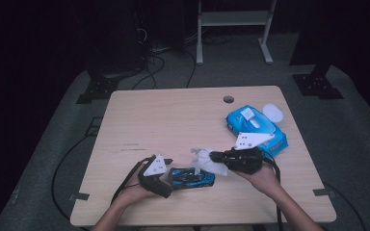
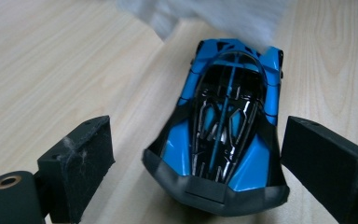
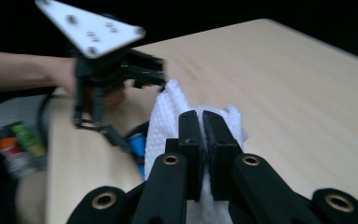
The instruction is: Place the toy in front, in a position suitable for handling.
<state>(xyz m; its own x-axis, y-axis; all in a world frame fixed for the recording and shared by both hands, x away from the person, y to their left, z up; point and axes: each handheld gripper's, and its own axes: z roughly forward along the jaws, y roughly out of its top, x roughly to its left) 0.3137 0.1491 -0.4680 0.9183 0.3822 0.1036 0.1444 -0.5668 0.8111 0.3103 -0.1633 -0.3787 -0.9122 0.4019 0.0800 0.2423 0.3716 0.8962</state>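
Observation:
A blue and black toy car (image 1: 191,178) stands on the wooden table (image 1: 173,120) near its front edge. My left gripper (image 1: 169,177) lies at the car's left end, its jaws on either side of it. In the left gripper view the car (image 2: 223,135) sits between the two black pads (image 2: 81,161), with a gap on the left side, so the left gripper (image 2: 199,125) is open. My right gripper (image 1: 214,155) is shut on a white wipe (image 1: 206,161), which hangs just above and behind the car. The wipe (image 3: 168,116) bulges around the closed jaws of the right gripper (image 3: 203,122).
A blue pack of wipes (image 1: 256,129) lies at the right of the table, just behind my right hand, with a white round lid (image 1: 273,113) beside it. A cable hole (image 1: 228,99) is near the far edge. Cables trail off the front edge.

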